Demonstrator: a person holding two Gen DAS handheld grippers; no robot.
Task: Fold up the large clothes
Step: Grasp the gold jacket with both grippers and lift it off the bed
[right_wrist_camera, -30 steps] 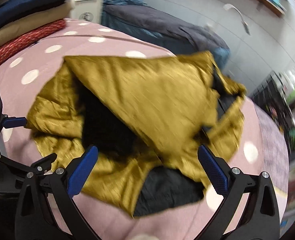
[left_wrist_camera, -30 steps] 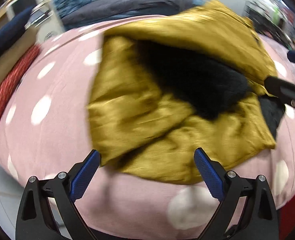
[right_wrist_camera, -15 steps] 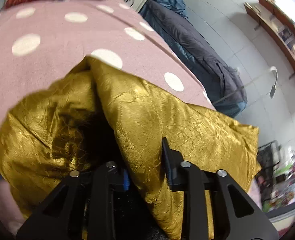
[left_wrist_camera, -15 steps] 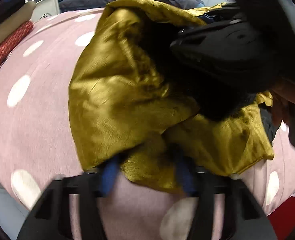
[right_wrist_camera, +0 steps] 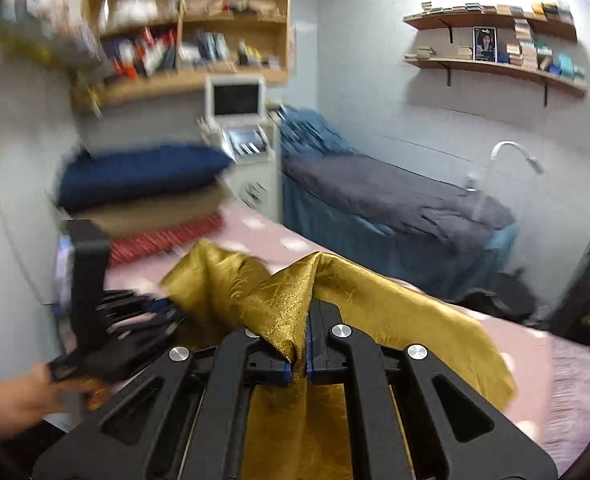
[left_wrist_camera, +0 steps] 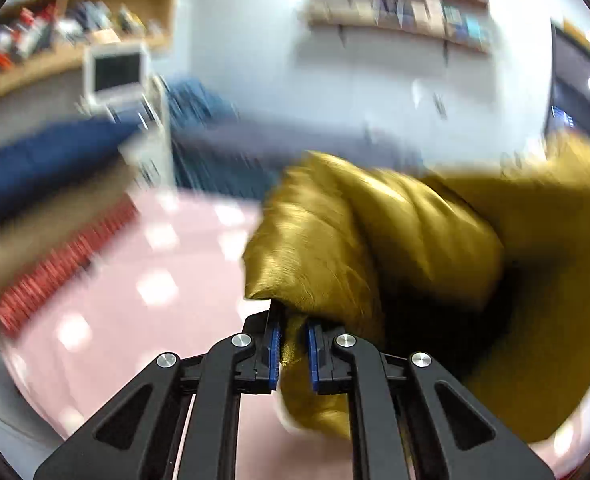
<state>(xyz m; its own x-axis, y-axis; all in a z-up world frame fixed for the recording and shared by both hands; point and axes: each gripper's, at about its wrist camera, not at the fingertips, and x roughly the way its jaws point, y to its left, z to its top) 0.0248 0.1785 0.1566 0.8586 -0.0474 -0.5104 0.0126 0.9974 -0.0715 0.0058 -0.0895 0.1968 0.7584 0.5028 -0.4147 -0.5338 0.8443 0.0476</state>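
Note:
A large gold satin garment (left_wrist_camera: 395, 240) with a black lining hangs lifted above the pink polka-dot bed (left_wrist_camera: 135, 300). My left gripper (left_wrist_camera: 293, 346) is shut on a fold of its gold edge. My right gripper (right_wrist_camera: 299, 364) is shut on another bunch of the gold cloth (right_wrist_camera: 395, 312), which drapes over and below its fingers. The left gripper (right_wrist_camera: 135, 320) and the hand holding it show at the lower left of the right wrist view, beside the cloth.
Stacked folded items, blue (right_wrist_camera: 135, 176), tan and red (right_wrist_camera: 163, 238), sit at the bed's far left. A second bed with a grey cover (right_wrist_camera: 395, 200) stands behind. A white monitor cart (right_wrist_camera: 239, 120) stands by the wall, below wooden shelves (right_wrist_camera: 191, 32).
Both grippers went from open above the garment to shut on its gold fabric, then lifted it off the bed. The cameras now face the room rather than down at the bed.

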